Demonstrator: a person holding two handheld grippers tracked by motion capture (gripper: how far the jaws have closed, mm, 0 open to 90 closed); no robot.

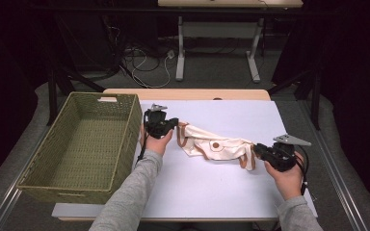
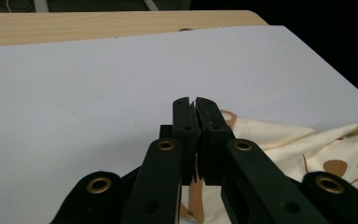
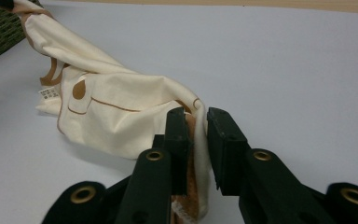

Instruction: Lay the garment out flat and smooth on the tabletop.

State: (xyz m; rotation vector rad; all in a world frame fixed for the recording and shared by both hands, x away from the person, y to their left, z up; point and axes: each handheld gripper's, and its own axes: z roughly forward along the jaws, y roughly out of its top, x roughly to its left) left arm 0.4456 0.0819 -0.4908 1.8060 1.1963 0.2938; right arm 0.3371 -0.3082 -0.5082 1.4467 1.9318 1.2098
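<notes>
Two grippers hold one small cream garment [image 1: 215, 145] stretched between them on the white sheet [image 1: 212, 187] of the table, right of the green wicker basket [image 1: 79, 144]. The left gripper [image 2: 195, 103] has its jaws pressed together with a brown-trimmed edge of the cloth nipped low between them. The right gripper [image 3: 196, 122] has a slight gap between its jaws, and a brown hem hangs in that gap; whether the pads press on it I cannot tell, and the hold looks loose at best. By its folds and sag, the garment is judged light, thin and fully limp, with no stiffness to carry its own shape, so it will droop, twist and bunch wherever it is unsupported. It is not fragile, but smooth knit fabric like this probably slides out of a slack pinch. The brown binding along the edges is likely the best place to grip, being thicker and doubled over, and two holds well apart at opposite ends should keep the cloth spread. A printed label [image 3: 47, 94] shows near the far edge.
</notes>
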